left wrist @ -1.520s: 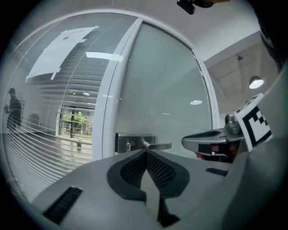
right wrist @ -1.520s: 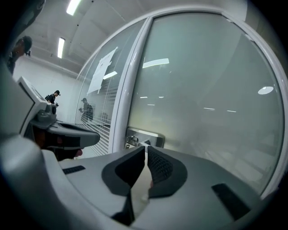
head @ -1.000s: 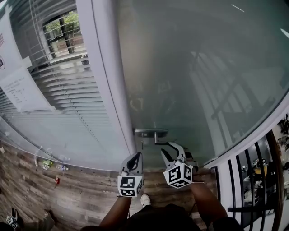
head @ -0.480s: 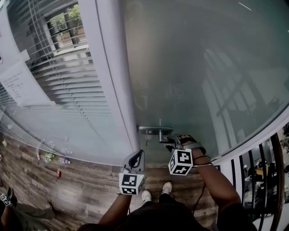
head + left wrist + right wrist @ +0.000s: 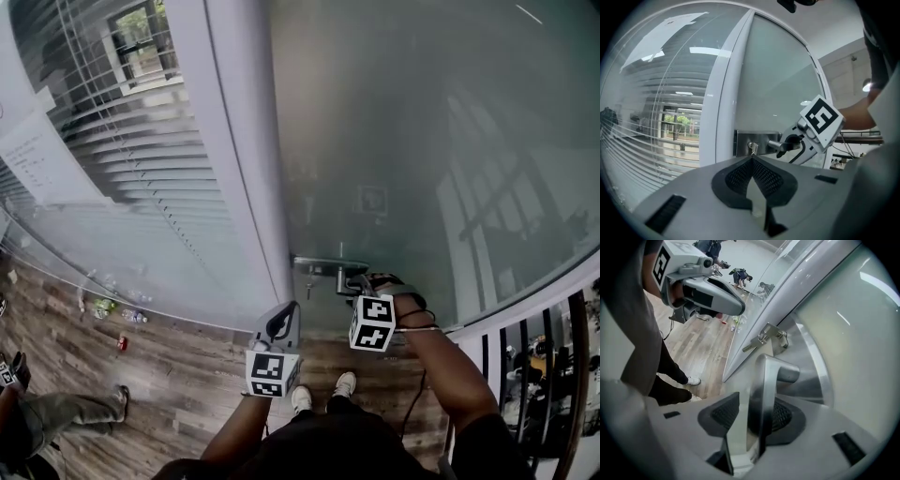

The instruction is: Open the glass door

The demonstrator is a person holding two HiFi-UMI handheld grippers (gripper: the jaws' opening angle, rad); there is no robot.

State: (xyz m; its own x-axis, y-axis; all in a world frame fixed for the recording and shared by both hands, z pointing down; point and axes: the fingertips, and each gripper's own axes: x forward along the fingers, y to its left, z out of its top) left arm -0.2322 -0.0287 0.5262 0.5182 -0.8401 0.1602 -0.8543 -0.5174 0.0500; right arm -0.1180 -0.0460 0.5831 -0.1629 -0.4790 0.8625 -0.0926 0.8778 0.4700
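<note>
**A:** Right gripper view has it: the right claw [image 5: 759,411] spread wide, just opened further, straddling the silver metal lever handle [image 5: 774,369] of the frosted glass door [image 5: 422,141], with a small metal key [image 5: 759,340] in the lock beside it.

**B:** Head view hides that. A second ago it hung below the lever. Left claw [image 5: 289,309] pressed together, off the door. The print on the white paper sheet [image 5: 42,159] is unreadable.

Right gripper [image 5: 356,286] fingers [image 5: 723,414] just opening, lever [image 5: 765,380] between; left gripper [image 5: 752,160] closed.
</note>
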